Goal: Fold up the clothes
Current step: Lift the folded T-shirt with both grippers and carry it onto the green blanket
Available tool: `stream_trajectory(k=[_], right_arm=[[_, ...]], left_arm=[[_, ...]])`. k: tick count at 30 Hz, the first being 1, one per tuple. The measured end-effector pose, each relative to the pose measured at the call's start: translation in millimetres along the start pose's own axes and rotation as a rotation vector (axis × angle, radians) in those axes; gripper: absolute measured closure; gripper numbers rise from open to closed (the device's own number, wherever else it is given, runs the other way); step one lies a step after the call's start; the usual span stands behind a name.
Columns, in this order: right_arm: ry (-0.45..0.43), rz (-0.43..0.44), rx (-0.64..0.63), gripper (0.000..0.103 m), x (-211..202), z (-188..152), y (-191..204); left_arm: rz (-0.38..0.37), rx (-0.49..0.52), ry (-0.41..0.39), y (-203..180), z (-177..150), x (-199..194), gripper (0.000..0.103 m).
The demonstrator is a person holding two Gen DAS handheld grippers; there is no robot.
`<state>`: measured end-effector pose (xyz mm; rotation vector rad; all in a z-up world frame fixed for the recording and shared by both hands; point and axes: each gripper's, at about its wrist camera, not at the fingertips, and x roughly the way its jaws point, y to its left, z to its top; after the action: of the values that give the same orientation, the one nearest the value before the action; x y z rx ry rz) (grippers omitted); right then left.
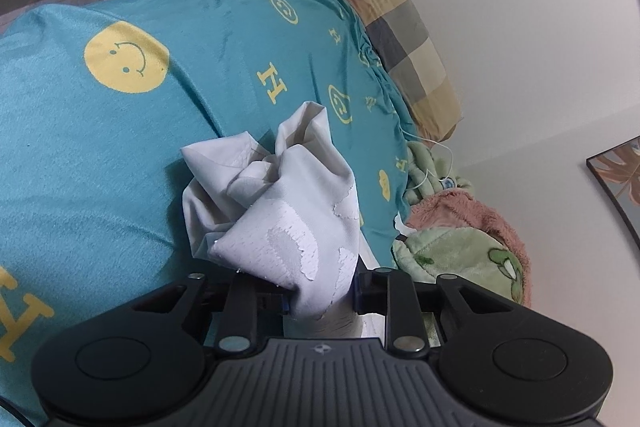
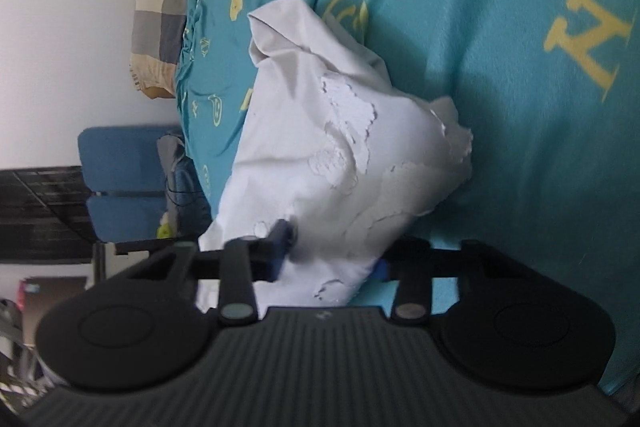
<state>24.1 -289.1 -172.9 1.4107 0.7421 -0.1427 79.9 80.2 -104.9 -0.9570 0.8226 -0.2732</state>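
Two tools, left tool (image 1: 320,291) and right tool (image 2: 332,259), are clamped on the crumpled white cracked-print garment (image 1: 280,211); spreading it flat is judged next.

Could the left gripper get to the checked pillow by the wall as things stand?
Probably not yet. The left gripper is shut on the white garment, which bunches in front of it, and the checked pillow lies across the teal bedsheet.
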Motion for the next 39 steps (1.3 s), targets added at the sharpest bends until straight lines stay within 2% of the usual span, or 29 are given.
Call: stream_trajectory(k=[2, 7, 10, 15, 21, 25, 28, 30, 32, 34, 37, 39], right_arm=[[-0.02, -0.005, -0.043, 0.079, -2, -2, 5], [-0.071, 0.052, -0.123, 0.083, -20, 2, 34], [-0.089, 0.095, -0.146, 0.083, -36, 21, 60], [-0.161, 0.161, -0.204, 0.083, -74, 81, 120], [-0.304, 0.233, -0.306, 0.083, -152, 183, 204], [-0.428, 0.248, -0.392, 0.083, -215, 250, 243], [-0.513, 0.231, -0.45, 0.083, -252, 288, 247], [-0.553, 0.183, -0.461, 0.083, -264, 302, 231], [-0.583, 0.126, -0.459, 0.083, -272, 314, 209], [-0.583, 0.055, -0.438, 0.083, -270, 318, 179], [-0.527, -0.07, -0.415, 0.083, -258, 311, 138], [-0.49, -0.11, -0.412, 0.083, -247, 300, 115]], left_arm=[[0.003, 0.003, 0.001, -2, 0, -1, 0.077], [-0.029, -0.032, 0.013, -19, 10, -8, 0.077], [-0.069, -0.016, 0.016, -53, 18, -8, 0.077], [-0.115, 0.064, 0.031, -159, 29, 16, 0.077], [-0.278, 0.165, 0.078, -320, 27, 76, 0.077], [-0.418, 0.221, 0.122, -413, 0, 126, 0.077], [-0.499, 0.256, 0.169, -454, -34, 169, 0.077], [-0.514, 0.285, 0.221, -467, -63, 198, 0.076], [-0.488, 0.33, 0.278, -464, -93, 221, 0.076], [-0.447, 0.366, 0.337, -443, -118, 245, 0.076], [-0.374, 0.388, 0.415, -399, -149, 259, 0.076], [-0.343, 0.407, 0.439, -373, -162, 260, 0.076]])
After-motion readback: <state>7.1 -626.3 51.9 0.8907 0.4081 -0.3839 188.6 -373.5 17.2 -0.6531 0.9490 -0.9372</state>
